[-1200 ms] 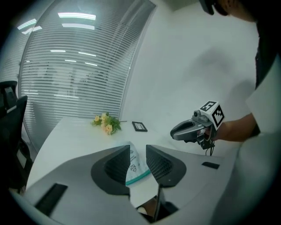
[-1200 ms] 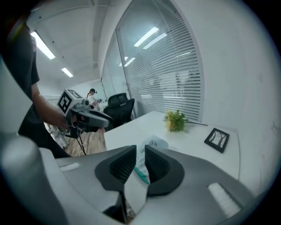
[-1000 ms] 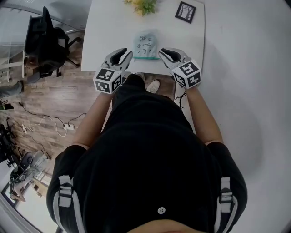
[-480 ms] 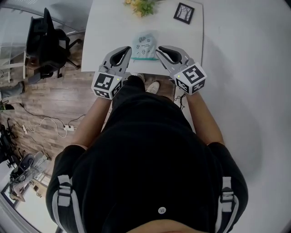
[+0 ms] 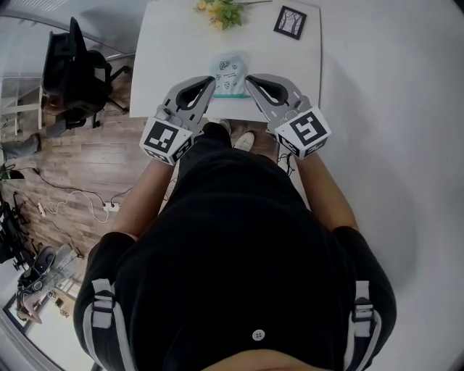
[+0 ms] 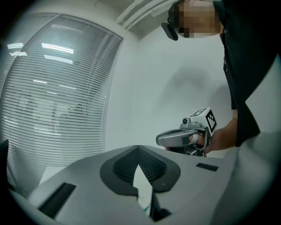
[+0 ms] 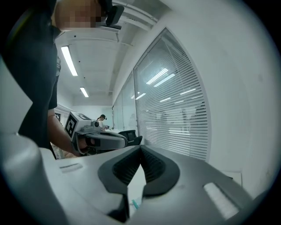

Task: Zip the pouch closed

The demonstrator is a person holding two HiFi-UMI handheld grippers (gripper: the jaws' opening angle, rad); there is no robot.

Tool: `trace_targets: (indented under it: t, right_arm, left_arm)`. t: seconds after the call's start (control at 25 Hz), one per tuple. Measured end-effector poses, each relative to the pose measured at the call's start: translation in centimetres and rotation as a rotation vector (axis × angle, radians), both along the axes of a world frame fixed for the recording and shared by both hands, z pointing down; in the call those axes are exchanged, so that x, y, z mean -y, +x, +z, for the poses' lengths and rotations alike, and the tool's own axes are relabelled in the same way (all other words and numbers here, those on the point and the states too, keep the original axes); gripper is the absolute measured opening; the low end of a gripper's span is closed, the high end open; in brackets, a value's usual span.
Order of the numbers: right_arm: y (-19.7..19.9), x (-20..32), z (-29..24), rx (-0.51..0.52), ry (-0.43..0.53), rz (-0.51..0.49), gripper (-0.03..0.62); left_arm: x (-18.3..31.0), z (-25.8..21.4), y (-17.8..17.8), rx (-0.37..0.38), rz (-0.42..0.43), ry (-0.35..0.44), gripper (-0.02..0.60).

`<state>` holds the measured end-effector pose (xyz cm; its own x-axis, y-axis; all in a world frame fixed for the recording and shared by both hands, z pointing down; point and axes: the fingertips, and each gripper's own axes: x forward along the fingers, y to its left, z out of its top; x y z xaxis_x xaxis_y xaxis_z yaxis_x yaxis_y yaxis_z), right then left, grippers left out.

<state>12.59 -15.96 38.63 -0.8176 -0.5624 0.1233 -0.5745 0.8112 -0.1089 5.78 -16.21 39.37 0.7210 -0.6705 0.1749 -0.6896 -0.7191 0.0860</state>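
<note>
A pale blue-green pouch (image 5: 230, 74) with small printed figures hangs over the white table (image 5: 174, 51), pinched at its two side edges. My left gripper (image 5: 212, 81) is shut on its left edge, my right gripper (image 5: 248, 78) on its right edge; the right jaws have just closed further onto it. In the left gripper view a thin white sliver of pouch (image 6: 143, 186) shows between the shut left gripper (image 6: 138, 147), with the right gripper (image 6: 182, 138) opposite. The right gripper view shows the pouch's edge (image 7: 135, 188) in the right gripper (image 7: 141, 147) and the left gripper (image 7: 100, 139) beyond.
Yellow flowers (image 5: 221, 10) and a small framed picture (image 5: 290, 22) stand at the table's far edge. A black office chair (image 5: 72, 69) stands left of the table on the wooden floor (image 5: 87, 167), where cables lie. Blinds (image 6: 52, 101) cover a window.
Both grippers have risen toward the head camera with the pouch between them. Their tips have drawn in tighter against the pouch's two sides.
</note>
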Motion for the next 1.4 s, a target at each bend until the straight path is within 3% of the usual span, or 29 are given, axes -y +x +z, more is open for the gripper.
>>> trace_targets:
  t: [0.48,1.4]
  right_arm:
    - [0.0,-1.1,-2.2,0.015,0.089,0.009,0.011]
    - [-0.7,-2.5,-3.1,0.009,0.103,-0.016,0.011]
  left_arm:
    - [-0.7,-1.8,1.4,-0.038,0.036,0.051,0.008]
    - [-1.9,-3.5,0.3,-0.066,-0.007,0.078,0.009]
